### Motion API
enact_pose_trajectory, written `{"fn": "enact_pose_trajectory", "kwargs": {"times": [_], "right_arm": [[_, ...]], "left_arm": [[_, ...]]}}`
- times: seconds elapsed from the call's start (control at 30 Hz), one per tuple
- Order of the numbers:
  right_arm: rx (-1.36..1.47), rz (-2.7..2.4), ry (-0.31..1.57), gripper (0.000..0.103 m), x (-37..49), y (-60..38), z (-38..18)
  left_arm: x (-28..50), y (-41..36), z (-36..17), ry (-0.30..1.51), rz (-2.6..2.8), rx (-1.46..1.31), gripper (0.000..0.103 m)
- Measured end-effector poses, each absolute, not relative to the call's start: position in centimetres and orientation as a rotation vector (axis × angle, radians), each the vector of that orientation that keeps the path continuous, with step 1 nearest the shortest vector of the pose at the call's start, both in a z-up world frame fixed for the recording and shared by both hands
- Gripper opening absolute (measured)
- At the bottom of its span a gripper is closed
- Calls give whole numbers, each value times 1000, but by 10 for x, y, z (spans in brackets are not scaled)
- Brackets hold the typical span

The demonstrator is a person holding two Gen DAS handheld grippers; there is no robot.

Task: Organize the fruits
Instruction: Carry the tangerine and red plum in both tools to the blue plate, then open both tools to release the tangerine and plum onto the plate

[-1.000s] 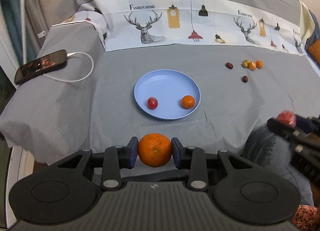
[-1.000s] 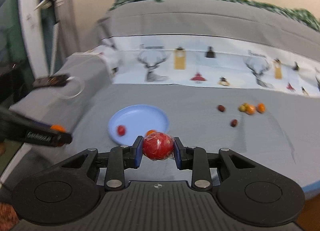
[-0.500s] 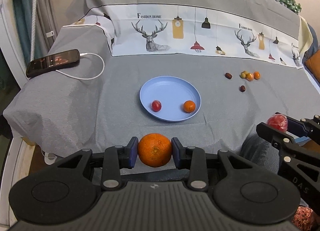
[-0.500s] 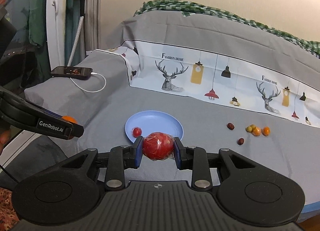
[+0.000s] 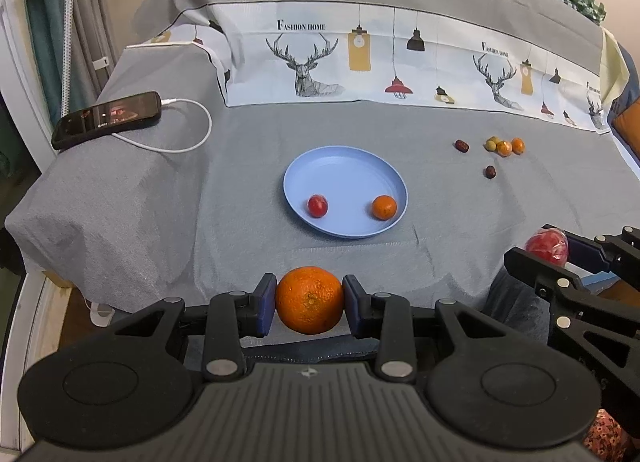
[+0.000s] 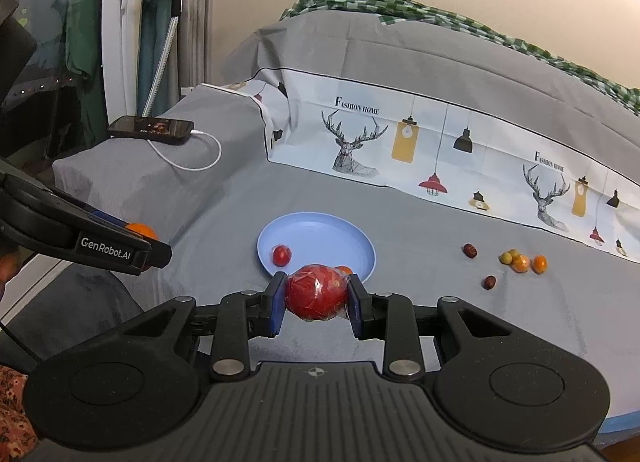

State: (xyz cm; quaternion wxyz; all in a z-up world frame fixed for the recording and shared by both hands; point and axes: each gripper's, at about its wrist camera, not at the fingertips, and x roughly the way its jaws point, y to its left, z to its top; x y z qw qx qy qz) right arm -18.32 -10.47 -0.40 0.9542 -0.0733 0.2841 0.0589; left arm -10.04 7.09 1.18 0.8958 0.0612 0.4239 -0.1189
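Currently the left gripper (image 5: 309,301) is clamped on a large orange (image 5: 309,300), both blue pads pressed against its sides, held off the near edge of the grey-covered surface (image 5: 248,166). The right gripper (image 6: 316,299) is closed on a red fruit (image 6: 316,296) wrapped in clear film, pads bearing on both sides; in its own view the fruit sits in front of the near rim of the blue plate (image 6: 320,230). In the left wrist view, the same gripper (image 5: 550,248) appears at the right edge, red fruit (image 5: 548,247) in its grip, to the right of the plate (image 5: 340,170) and apart from it.

On the plate lie two items: a small red fruit (image 5: 317,206) at the near left and a small orange fruit (image 5: 384,207) at the near right, well apart from each other.

Loose on the cover, far right of the plate: a dark reddish fruit (image 5: 461,146), a second dark one (image 5: 490,172) nearer, and a tight cluster of yellow-green and orange small fruits (image 5: 505,146). Whether the cluster members touch cannot be told for certain.

At the far left, a black phone (image 5: 108,119) rests on a raised part of the cover, with a white cable (image 5: 192,142) plugged in and looped beside it. A printed fabric panel with deer and lamps (image 5: 360,62) runs along the back.
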Motion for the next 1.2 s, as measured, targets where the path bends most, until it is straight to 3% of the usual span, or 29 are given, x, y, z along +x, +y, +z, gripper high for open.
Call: {"fn": "enact_pose_trajectory", "kwargs": {"times": [0.6, 0.93, 1.2], "right_arm": [[-120, 128, 676, 33, -141, -108, -27], [-98, 109, 714, 33, -71, -115, -46], [-89, 121, 777, 33, -1, -125, -82]], "left_arm": [[-56, 67, -16, 966, -240, 149, 39], [22, 40, -27, 974, -244, 160, 39], [96, 8, -66, 1018, -251, 197, 39]]}}
